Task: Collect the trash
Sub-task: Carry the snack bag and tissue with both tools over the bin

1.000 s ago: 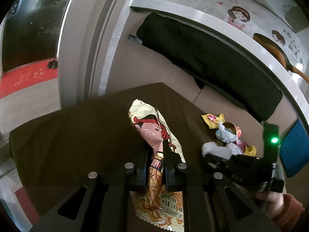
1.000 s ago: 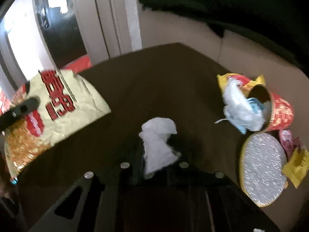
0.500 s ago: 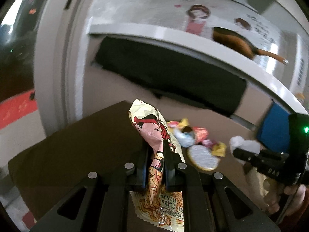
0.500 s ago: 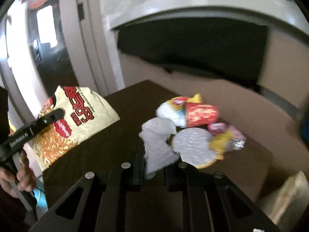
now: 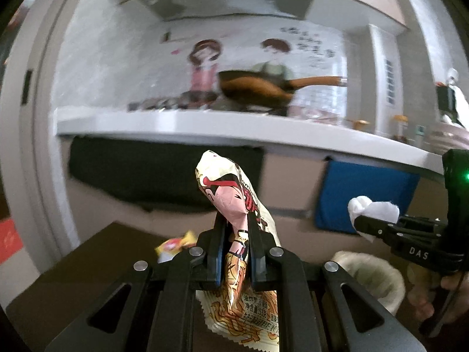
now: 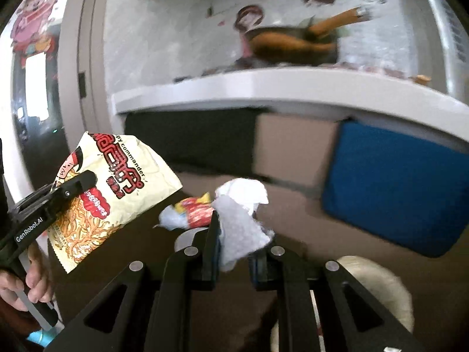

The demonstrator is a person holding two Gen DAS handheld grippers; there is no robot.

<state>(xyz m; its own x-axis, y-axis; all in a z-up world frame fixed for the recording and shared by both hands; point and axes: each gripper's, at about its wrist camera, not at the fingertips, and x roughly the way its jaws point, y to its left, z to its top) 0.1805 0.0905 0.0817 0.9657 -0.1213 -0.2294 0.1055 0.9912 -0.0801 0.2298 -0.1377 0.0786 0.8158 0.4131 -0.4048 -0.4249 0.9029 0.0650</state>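
My left gripper (image 5: 236,226) is shut on a cream noodle snack bag (image 5: 234,196) printed with a cartoon face, held up above the dark brown table (image 5: 73,270). From the right wrist view the same snack bag (image 6: 117,187) hangs at the left with the left gripper (image 6: 79,184) clamped on it. My right gripper (image 6: 233,228) is shut on a crumpled white tissue (image 6: 240,217). In the left wrist view the tissue (image 5: 372,209) and the right gripper (image 5: 359,223) show at the right. More trash (image 6: 190,212) lies on the table: a red cup, wrappers and a foil lid.
A cream-rimmed bin (image 5: 372,275) stands low at the right, also the bin (image 6: 378,290) below my right gripper. Behind are a white counter (image 5: 205,126) with a brown pan (image 5: 258,88), a blue panel (image 5: 363,199) and a dark opening under the counter. A hand (image 6: 32,287) grips the left tool.
Both grippers have risen and swung right with their loads. The table trash has dropped low in view, and the counter, blue panel and bin have come into sight.
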